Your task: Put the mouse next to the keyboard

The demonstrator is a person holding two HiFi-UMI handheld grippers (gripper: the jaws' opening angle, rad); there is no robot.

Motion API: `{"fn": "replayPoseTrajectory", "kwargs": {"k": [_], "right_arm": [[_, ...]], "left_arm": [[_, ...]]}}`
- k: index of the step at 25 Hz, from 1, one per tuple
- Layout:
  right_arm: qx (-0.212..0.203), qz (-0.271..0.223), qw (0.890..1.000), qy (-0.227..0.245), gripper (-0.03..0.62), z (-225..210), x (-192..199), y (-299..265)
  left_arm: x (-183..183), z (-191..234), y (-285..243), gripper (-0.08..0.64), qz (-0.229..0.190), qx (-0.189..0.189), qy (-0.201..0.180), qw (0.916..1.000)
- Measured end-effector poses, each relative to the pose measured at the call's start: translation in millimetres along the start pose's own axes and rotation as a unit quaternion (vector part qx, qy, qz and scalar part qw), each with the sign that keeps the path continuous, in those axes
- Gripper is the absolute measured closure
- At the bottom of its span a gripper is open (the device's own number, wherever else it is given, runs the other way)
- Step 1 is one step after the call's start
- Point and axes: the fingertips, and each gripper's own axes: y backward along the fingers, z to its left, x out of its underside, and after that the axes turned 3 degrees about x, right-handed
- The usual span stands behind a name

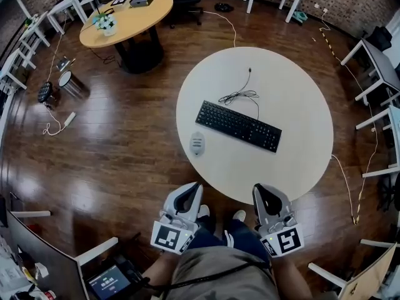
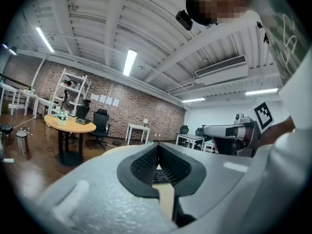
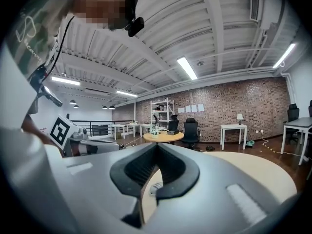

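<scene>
Table carries keyboard and mouse, not touching.

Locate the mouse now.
Head view: the mouse lies near the table's left edge, just off the keyboard's left end, not touching it.

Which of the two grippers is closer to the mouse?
Left. The left gripper is short of the mouse, in line with it; the right gripper is farther, off to its right.

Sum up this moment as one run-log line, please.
phase: mouse not yet picked up | left gripper: shut, empty | right gripper: shut, empty | mouse: on table, apart from keyboard
</scene>
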Motion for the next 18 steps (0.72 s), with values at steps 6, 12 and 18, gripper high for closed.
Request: {"fn": "replayPoseTrajectory", "kwargs": {"k": [6,12,18], "right_arm": [[-0.027,-0.006,1.0,-0.004,0.588,-13.5,0.8,-2.8],[-0.05,-0.014,0.999,-0.011,0.588,-37.5,1.7,-7.0],[-0.078,-0.025,0.996,-0.018,0.588,-61.8,-0.6,-12.6]], "left_arm": [[-0.3,-4.1,-10.6,0.558,0.004,-0.016,-0.013,0.9998],[-2.7,-7.3,-20.4,0.558,0.009,-0.049,-0.024,0.9985],[-10.6,-2.1,-39.7,0.558,0.011,-0.083,-0.042,0.9956]]}}
